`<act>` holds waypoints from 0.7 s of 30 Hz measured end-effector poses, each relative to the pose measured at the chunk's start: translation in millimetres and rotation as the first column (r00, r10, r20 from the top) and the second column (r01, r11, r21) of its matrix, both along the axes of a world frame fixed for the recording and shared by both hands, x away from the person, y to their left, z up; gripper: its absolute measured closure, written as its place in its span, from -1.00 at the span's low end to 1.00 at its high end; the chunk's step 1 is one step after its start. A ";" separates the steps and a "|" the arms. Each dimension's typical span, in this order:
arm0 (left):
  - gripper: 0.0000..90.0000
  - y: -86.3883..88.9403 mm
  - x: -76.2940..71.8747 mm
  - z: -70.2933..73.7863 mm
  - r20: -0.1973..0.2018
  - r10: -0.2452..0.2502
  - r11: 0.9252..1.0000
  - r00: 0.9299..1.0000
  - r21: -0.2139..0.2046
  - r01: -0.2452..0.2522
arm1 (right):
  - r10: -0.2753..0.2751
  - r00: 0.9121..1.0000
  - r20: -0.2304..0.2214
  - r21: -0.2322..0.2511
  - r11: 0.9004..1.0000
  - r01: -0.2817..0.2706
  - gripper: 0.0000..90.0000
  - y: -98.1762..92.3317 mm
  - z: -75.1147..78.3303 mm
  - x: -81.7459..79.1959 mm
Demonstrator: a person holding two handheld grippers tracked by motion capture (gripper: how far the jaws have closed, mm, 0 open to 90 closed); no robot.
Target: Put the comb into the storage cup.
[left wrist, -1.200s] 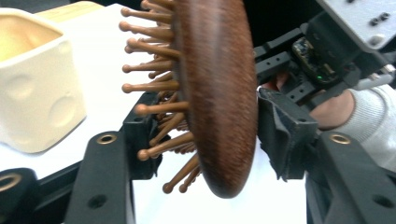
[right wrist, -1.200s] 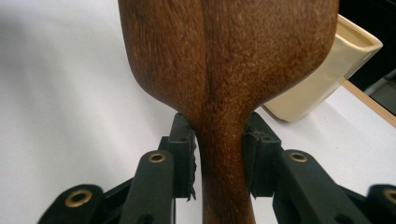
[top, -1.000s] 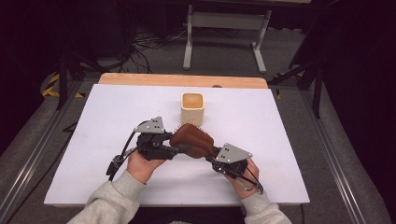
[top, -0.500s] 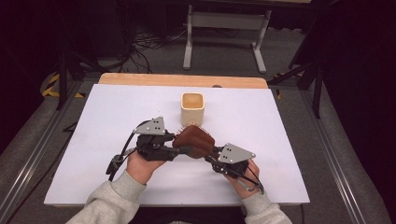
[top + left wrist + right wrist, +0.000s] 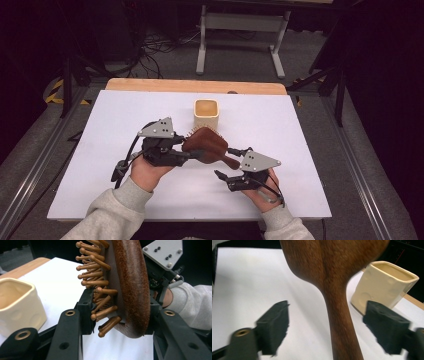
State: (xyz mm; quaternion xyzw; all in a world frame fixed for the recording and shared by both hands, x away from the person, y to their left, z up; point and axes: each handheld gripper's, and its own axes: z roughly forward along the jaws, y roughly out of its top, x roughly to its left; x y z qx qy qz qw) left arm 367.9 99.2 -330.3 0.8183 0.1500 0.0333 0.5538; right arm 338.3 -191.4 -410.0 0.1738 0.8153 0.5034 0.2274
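- Right gripper (image 5: 226, 178), nearest the person: its jaws have just been opening and now stand spread wide; in the right gripper view the brush handle (image 5: 342, 322) passes between the two pads with clear space on either side, touching neither
- Compared with a second ago, when the right gripper sat up against the handle, it now lies lower and just clear of the handle end; the handover appears complete on this side
- Left gripper (image 5: 186, 154): jaws pinching the wooden hairbrush (image 5: 207, 146) across its head, one pad at the bristle face (image 5: 96, 285), the other on the smooth back (image 5: 132, 287); the brush's whole weight now hangs on this grip
- The hairbrush is held in the air above the white table (image 5: 310, 140), near its middle, and sits slightly higher than a second ago
- Long axis: in the high view it runs from the head at upper left, near the cup, to the handle tip at lower right, pointing toward the right gripper; bristles face away from the person
- Cream cup (image 5: 206, 114), farthest: upright and open-mouthed just beyond the brush head, a likely receptacle, handle end first
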 end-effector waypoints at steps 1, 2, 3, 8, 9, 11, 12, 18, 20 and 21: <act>0.28 1.8 0.9 4.2 0.010 0.004 1.000 1.000 0.005 -0.004 | 0.004 1.000 -0.020 0.024 1.000 -0.003 -0.80 -2.6 1.4 2.2; 0.28 2.5 1.2 5.9 0.009 0.003 1.000 1.000 0.004 -0.003 | 0.005 1.000 -0.025 0.029 1.000 -0.004 -0.85 -3.4 1.8 3.0; 0.28 3.3 1.6 8.3 0.011 0.006 1.000 1.000 0.005 -0.006 | 0.002 1.000 -0.029 0.032 0.999 -0.001 -0.89 -4.2 2.1 3.6; 0.28 8.1 4.2 20.8 0.030 0.021 1.000 0.999 0.008 -0.021 | -0.008 0.999 -0.036 0.048 0.999 0.009 -0.96 -8.9 3.4 5.0; 0.28 8.1 4.2 20.8 0.030 0.021 1.000 0.999 0.008 -0.021 | -0.010 0.999 -0.037 0.049 0.999 0.012 -0.96 -9.7 3.6 5.1; 0.28 11.3 6.2 27.5 0.042 0.026 1.000 0.999 0.013 -0.026 | -0.014 0.999 -0.039 0.052 0.999 0.016 -0.97 -11.2 3.7 5.8; 0.28 12.2 6.8 29.8 0.045 0.030 0.999 0.999 0.012 -0.030 | -0.014 0.999 -0.040 0.052 0.999 0.016 -0.97 -11.8 3.8 6.0; 0.28 16.2 8.8 42.6 0.065 0.047 0.999 0.997 0.014 -0.048 | -0.023 0.998 -0.060 0.066 0.997 0.027 -0.97 -16.8 2.5 9.1; 0.28 17.5 9.6 46.4 0.071 0.052 0.998 0.996 0.013 -0.053 | -0.030 0.997 -0.066 0.071 0.997 0.034 -0.97 -18.5 2.1 10.0; 0.28 18.2 9.9 48.1 0.072 0.056 0.998 0.996 0.009 -0.057 | -0.034 0.997 -0.064 0.074 0.997 0.039 -0.97 -19.5 2.0 10.3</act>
